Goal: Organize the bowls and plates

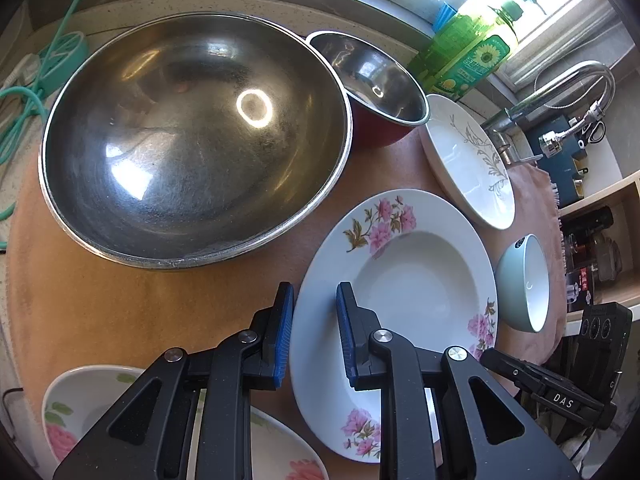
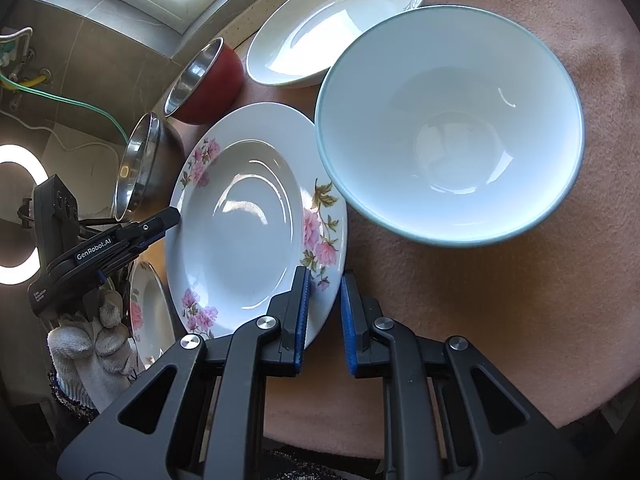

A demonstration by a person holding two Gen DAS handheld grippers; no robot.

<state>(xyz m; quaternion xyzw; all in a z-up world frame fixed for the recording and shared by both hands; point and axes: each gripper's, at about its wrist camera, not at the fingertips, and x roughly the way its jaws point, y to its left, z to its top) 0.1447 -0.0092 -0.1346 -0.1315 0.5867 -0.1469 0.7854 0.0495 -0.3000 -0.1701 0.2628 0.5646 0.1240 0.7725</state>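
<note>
Far left, a green cable [image 1: 30,98] looped on the counter. Next, a large steel bowl [image 1: 196,140] upright on an orange mat [image 1: 120,308]. Below it at the near edge, a rose-patterned dish [image 1: 72,412], partly hidden behind the left gripper [image 1: 314,332]. Left gripper pinching the rim of the floral soup plate [image 1: 400,280], with one blue pad outside the rim and the other over it. Behind the plate, a small steel bowl with a red outside [image 1: 368,80], just beside the large steel bowl. Further right, a green bottle [image 1: 472,52] by the window and a white dish with a grey leaf pattern [image 1: 468,160]. Then a pale green bowl [image 1: 520,284] near the floral soup plate, and a faucet [image 1: 576,80] at the far right.

From the right wrist, at the left, a white knit-gloved hand [image 2: 92,344] under the left gripper, gripper tip against the plate's far rim. In the centre, the floral soup plate, between the large steel bowl and the pale green bowl. Right gripper [image 2: 324,308] clamped on the plate's near rim, rim caught between the blue pads. To the right, the pale green bowl upright on a pink cloth [image 2: 480,320], rim overlapping the plate's edge in this view. Touching or not, impossible to tell.
</note>
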